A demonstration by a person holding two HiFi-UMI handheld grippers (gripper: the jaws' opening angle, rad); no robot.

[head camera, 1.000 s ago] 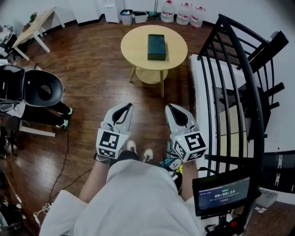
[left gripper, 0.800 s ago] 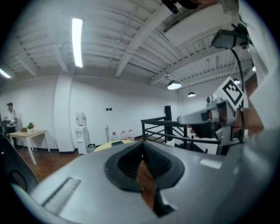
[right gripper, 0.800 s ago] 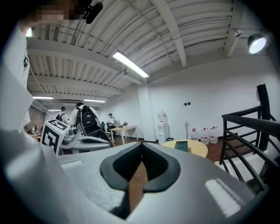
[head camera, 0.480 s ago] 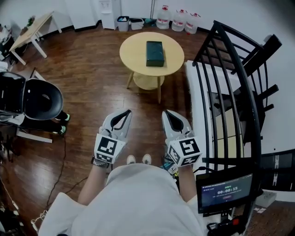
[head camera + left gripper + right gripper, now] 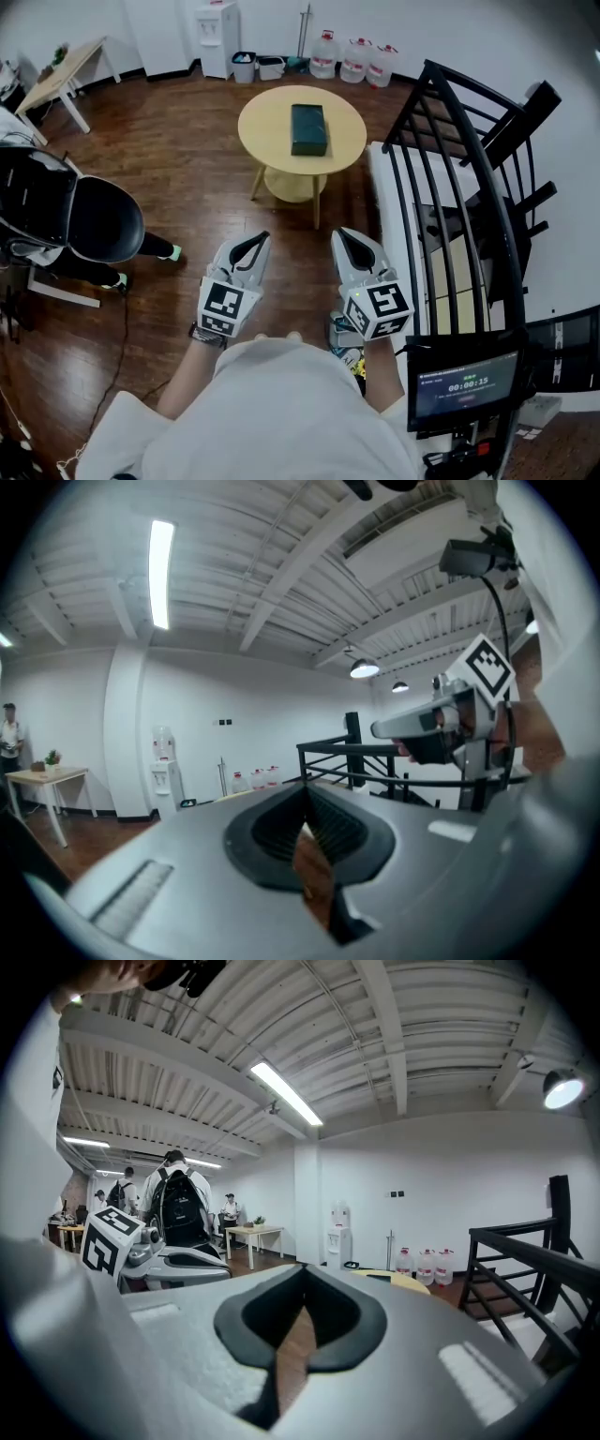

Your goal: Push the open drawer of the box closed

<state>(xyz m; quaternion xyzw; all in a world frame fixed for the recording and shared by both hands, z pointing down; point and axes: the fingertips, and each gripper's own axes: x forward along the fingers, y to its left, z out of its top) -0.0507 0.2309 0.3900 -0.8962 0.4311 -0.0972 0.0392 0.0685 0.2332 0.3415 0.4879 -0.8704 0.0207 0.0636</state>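
- The box [image 5: 308, 129] lies flat at the middle of the round tabletop [image 5: 267, 117] across the room, well apart from both tools.
- It is a dark green, low, oblong thing. From here I cannot tell whether its drawer stands out or is already in, since no seam or front shows at this distance.
- It looks rigid and small, so I would guess it is light. The tabletop looks smooth, and a shove on a drawer front could well slide the whole box along instead of seating the drawer.
- If a drawer does stand out, the place to press would be the middle of its front, square on, so it does not jam askew. The far end of the box would want bracing against that push.
- Nothing about it looks fragile, and a firm, steady push seems fitting rather than a pinch.
- The left tool [image 5: 253, 244] is held low in front of the person, pointing roughly level toward the tabletop. Its jaws are together, with nothing between them.
- The right tool [image 5: 345, 238] is just beside it at the same height. Its jaws are likewise together and hold nothing.
- Neither tool touches anything.
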